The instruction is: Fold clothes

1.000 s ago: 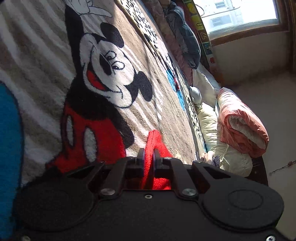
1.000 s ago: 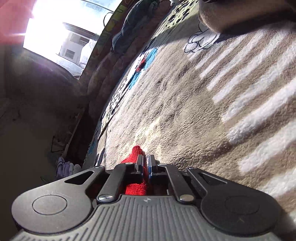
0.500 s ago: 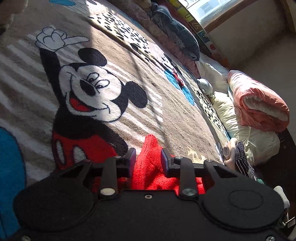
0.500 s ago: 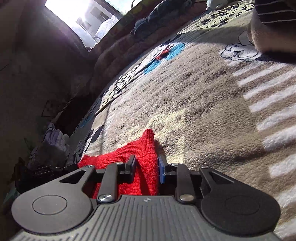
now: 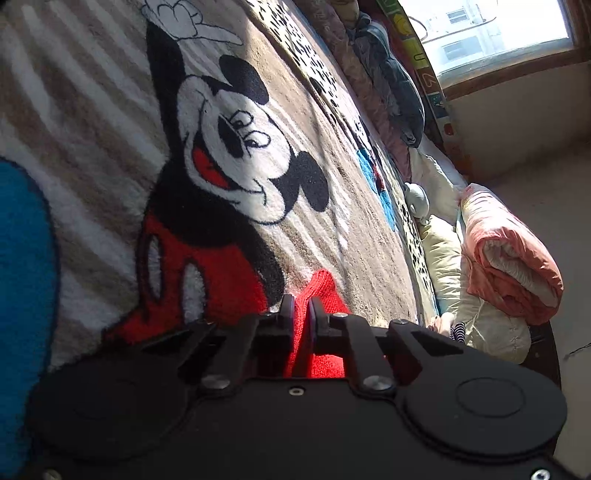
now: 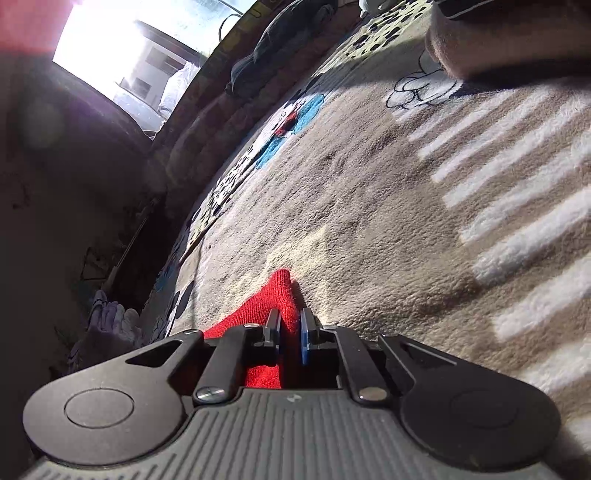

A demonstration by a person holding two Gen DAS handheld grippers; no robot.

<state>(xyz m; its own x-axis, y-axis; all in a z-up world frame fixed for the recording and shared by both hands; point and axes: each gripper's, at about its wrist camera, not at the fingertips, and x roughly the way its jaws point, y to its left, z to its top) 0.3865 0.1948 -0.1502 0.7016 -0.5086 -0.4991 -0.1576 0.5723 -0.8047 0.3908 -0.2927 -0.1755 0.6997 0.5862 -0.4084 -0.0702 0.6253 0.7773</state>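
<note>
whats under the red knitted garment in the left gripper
The red knitted garment pinched in the left gripper lies over a fluffy beige cartoon-mouse blanket. The black gripper body hides the rest of the garment and whatever lies beneath it.

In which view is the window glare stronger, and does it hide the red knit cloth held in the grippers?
Right wrist view: the window is blown out white, with haze over the dark left side; the red knit cloth stays sharp. Left wrist view: the window is bright but shows detail; the cloth is partly sunlit, and fisheye bends the blanket.
</note>
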